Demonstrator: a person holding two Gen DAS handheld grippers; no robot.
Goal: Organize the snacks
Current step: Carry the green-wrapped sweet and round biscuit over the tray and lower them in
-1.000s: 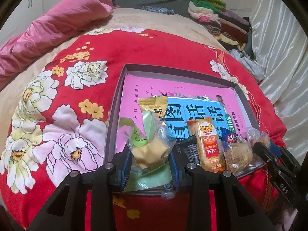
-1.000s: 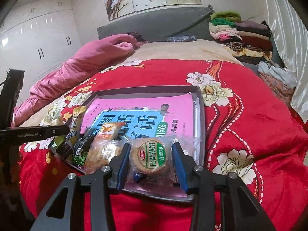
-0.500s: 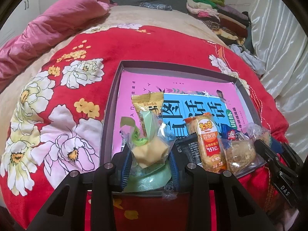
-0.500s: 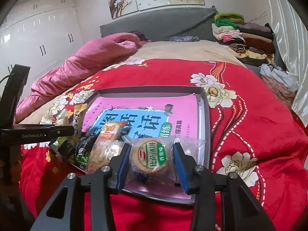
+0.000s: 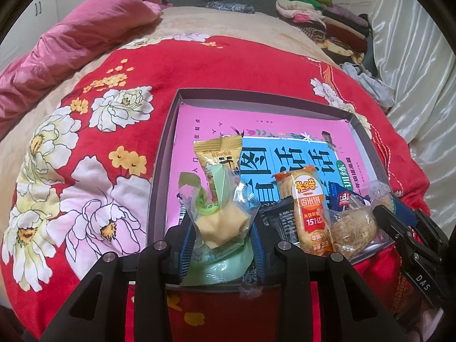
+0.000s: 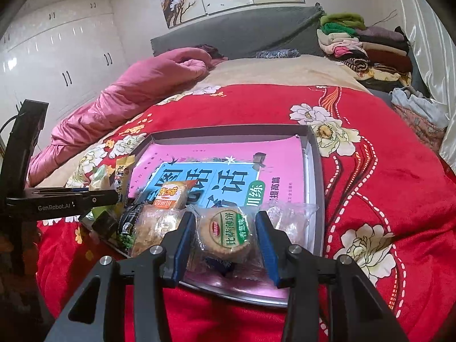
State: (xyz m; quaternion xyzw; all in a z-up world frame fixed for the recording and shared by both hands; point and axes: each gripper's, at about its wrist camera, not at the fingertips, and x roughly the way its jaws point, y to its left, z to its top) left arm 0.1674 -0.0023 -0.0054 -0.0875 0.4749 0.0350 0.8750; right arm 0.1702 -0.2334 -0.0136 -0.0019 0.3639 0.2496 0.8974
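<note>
In the left wrist view, the left gripper (image 5: 222,238) is seen at the lower centre, its blue pads clenched on a clear packet holding a yellow cake (image 5: 221,223). The packet lies over the near left corner of the grey tray (image 5: 162,171), on top of a pale green wrapper (image 5: 219,265). Behind it a yellow-gold packet (image 5: 219,156) stands up. To the right, an orange rice-cracker packet (image 5: 310,208) and a clear bag of brown biscuit (image 5: 352,228) are lined along the tray's near edge, over a pink and blue book (image 5: 285,131) that covers the tray floor. The right gripper (image 5: 404,228) enters at the lower right edge. Against the earlier frames, the grip and the packet's place are unchanged; the tray sits slightly higher in the picture.

In the right wrist view, the right gripper (image 6: 225,233) is closed on a round cracker in a clear wrapper with a green label (image 6: 228,233), at the tray's near right part, lower centre. The left gripper (image 6: 97,196) shows at the left edge. The tray rests on a red flowered blanket (image 6: 384,185). Nothing is seen to have shifted since the earlier frames.
</note>
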